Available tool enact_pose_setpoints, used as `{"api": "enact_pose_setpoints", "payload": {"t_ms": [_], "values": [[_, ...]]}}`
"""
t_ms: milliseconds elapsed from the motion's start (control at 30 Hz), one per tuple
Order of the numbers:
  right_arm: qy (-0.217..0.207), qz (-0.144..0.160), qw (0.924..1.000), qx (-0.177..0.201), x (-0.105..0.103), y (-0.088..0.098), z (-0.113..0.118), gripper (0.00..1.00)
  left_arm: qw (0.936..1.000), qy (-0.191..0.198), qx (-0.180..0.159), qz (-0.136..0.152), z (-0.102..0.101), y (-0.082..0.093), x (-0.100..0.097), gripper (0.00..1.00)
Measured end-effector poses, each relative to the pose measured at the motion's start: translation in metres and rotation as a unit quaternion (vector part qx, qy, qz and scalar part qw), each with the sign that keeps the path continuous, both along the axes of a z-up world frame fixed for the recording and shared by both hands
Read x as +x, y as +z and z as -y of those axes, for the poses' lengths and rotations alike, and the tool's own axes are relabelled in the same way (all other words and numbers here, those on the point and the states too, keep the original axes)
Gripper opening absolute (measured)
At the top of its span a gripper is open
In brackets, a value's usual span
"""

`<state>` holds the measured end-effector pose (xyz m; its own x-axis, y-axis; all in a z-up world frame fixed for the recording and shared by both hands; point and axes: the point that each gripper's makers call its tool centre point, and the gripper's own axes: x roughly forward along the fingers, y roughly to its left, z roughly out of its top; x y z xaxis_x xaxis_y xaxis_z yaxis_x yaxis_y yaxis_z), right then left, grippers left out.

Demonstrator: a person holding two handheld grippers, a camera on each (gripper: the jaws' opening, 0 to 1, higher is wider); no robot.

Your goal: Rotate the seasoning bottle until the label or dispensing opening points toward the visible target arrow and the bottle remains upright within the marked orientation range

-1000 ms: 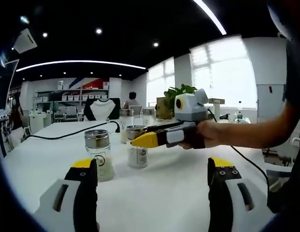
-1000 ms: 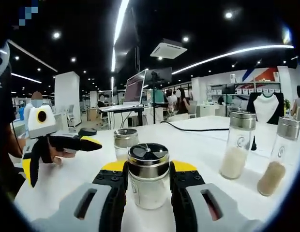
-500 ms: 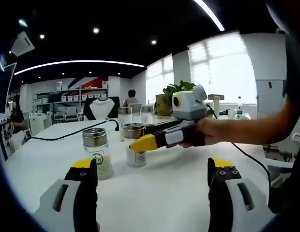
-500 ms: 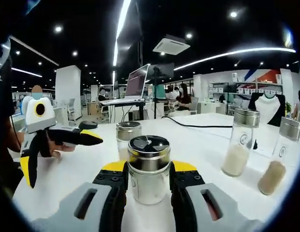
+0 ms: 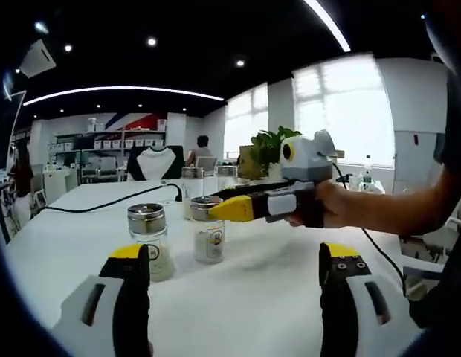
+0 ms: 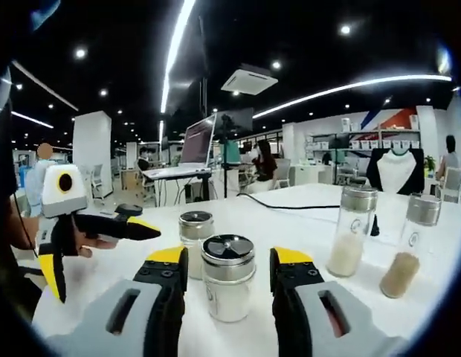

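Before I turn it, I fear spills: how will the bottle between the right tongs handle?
The seasoning bottle looks like rigid, smooth glass, so probably slippery. It is tall and narrow with a metal cap, so a high push might tip it.

I see bright ceiling strip lights [image 6: 175, 44], blown-out window [image 5: 349, 111] glare, sharp centres, fisheye bending at edges, soft counter [image 5: 253, 290] shadows

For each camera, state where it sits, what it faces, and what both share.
Left gripper view: rides the left gripper, facing across the white table at the seasoning bottles and the right gripper in a hand.
Right gripper view: rides the right gripper, jaws either side of a seasoning bottle; the left gripper enters from the left.
Shared: table, bottles, grippers.
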<state>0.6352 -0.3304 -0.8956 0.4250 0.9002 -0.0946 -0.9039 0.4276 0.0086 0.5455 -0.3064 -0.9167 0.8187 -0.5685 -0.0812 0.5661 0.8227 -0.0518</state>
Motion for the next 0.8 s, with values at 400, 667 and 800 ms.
{"api": "enact_pose_setpoints", "payload": {"t_ms": [400, 667, 800], "values": [[-0.125, -0.009, 0.9916, 0.031, 0.054, 0.010, 0.040, 0.42, 0.9998, -0.004, 0.017, -0.001, 0.007, -0.005, 0.000, 0.99], [-0.164, 0.017, 0.9862, 0.016, 0.091, 0.007, 0.045, 0.41, 0.9999, -0.003, 0.014, -0.006, 0.005, -0.007, 0.001, 0.99], [-0.195, 0.042, 0.9799, 0.015, 0.112, 0.008, 0.050, 0.40, 0.9997, -0.006, 0.022, -0.012, 0.004, -0.010, -0.001, 0.98]]}}
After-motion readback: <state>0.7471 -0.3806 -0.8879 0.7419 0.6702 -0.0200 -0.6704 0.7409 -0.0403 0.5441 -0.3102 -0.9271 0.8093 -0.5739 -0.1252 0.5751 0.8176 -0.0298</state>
